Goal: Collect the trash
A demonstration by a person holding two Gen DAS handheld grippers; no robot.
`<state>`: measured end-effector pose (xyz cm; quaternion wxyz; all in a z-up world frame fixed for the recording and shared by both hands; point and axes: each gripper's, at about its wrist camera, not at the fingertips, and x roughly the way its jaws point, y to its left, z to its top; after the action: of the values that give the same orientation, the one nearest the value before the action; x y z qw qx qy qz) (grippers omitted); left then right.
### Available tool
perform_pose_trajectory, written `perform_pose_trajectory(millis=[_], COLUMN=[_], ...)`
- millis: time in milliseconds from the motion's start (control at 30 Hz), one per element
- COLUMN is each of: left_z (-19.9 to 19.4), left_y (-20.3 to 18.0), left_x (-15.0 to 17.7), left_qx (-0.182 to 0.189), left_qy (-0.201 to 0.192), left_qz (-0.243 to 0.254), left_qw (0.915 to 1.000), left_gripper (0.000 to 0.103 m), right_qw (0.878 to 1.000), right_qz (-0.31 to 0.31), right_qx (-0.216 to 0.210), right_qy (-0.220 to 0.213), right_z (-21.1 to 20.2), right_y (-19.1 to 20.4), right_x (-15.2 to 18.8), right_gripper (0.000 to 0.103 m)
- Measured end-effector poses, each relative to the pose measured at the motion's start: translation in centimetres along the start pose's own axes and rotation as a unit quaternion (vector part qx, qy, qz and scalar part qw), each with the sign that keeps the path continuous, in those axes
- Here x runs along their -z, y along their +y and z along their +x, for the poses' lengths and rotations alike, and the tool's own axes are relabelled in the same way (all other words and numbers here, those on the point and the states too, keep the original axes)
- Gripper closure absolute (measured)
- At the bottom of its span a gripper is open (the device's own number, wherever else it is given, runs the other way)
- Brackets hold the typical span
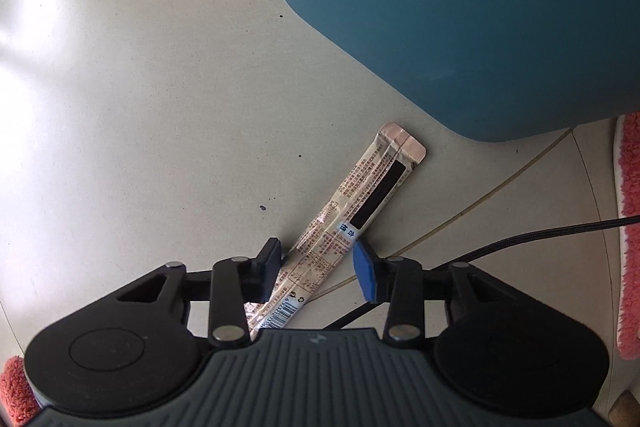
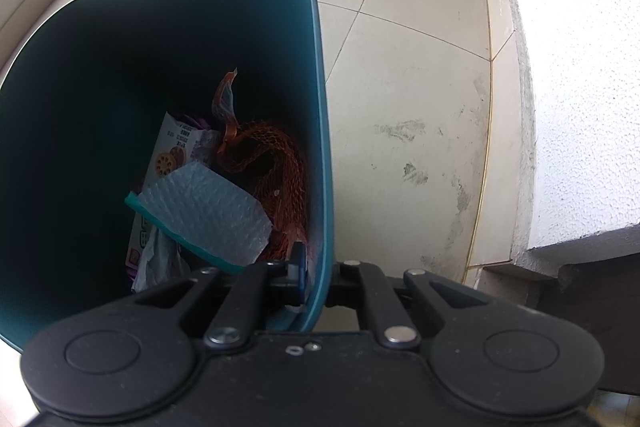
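Two views show one job split between two tools. In the left wrist view, the left gripper [image 1: 318,269] points down at the tiled floor [image 1: 160,107] with a long, flat stick wrapper [image 1: 352,211] lying slantwise between its fingers. The black finger sits against one long edge of the wrapper and the blue-padded finger just touches the other, near the wrapper's lower third. Whether the pads already press it I cannot tell; the jaws stand partly closed around it, not yet visibly squeezing. Ahead of the tool and to its right stands the teal bin [image 1: 480,7], its wall just beyond the wrapper's far sealed end. A black cable [image 1: 520,239] trails off to the right of the blue pad.

The wrapper looks empty, thin, creased and very light, likely slick foil or film. It should buckle rather than resist, so a pinch across its narrow width, as lined up now, seems the sound hold; a flat sheet on smooth tile may slide out.

In the right wrist view, the right gripper [image 2: 316,277] is clamped on the bin's rim [image 2: 320,147], one finger inside, one outside. Below and ahead of it inside lie an orange net bag [image 2: 276,163], bubble wrap [image 2: 208,211] and printed packets [image 2: 176,151].
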<state>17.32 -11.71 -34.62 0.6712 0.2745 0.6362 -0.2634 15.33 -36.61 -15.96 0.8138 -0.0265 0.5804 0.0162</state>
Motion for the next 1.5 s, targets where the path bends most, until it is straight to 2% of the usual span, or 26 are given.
perform_pose_trajectory(millis=[100,200,267,367,533,633,800,1000,1167,1267,1400,1500], left_z=[-0.1,-0.4,-1.1,-2.7,-6.0,-8.2,-13.6,-22.8,-30.4,-32.7,-33.7,-32.8], left_y=[0.1,1.1,2.2,3.7,4.7,5.5,8.7,9.6,7.2,4.9,0.5,-2.4], left_x=[0.2,0.5,0.7,1.2,2.3,3.6,5.4,6.6,6.2,5.0,2.1,-1.2], left_qx=[0.003,0.014,0.021,0.033,0.022,0.032,0.062,0.076,0.083,0.104,0.120,0.109], left_qy=[-0.001,-0.002,-0.012,-0.027,-0.054,-0.071,-0.120,-0.204,-0.257,-0.277,-0.277,-0.256], left_qz=[-0.021,-0.080,-0.137,-0.211,-0.255,-0.295,-0.365,-0.386,-0.362,-0.337,-0.276,-0.238], left_qw=[0.9998,0.9967,0.9903,0.9764,0.9651,0.9522,0.9212,0.8964,0.8920,0.8938,0.9125,0.9306], left_gripper=[0.072,0.077,0.078,0.080,0.080,0.081,0.081,0.081,0.081,0.081,0.081,0.081], right_qw=[1.000,1.000,1.000,1.000,1.000,1.000,1.000,1.000,0.999,0.999,0.999,0.999], right_qz=[0.000,0.001,0.003,0.006,0.007,0.006,0.016,0.016,0.026,0.026,0.026,0.027], right_qx=[0.002,0.001,0.001,-0.001,-0.001,0.001,-0.006,-0.004,-0.010,-0.010,-0.011,-0.012], right_qy=[0.000,-0.001,-0.002,-0.006,-0.012,-0.015,-0.019,-0.021,-0.020,-0.021,-0.024,-0.025], right_z=[-0.1,-0.1,-0.1,-0.2,-0.5,-0.7,-0.9,-1.2,-1.2,-1.3,-1.6,-1.7], right_y=[0.0,0.0,0.0,-0.2,-0.2,0.0,-0.3,-0.2,-0.5,-0.5,-0.6,-0.6], right_x=[0.0,0.0,0.1,0.0,-0.1,-0.2,-0.2,-0.3,-0.4,-0.4,-0.4,-0.3], right_gripper=[0.097,0.097,0.097,0.098,0.098,0.098,0.098,0.098,0.098,0.098,0.098,0.098])
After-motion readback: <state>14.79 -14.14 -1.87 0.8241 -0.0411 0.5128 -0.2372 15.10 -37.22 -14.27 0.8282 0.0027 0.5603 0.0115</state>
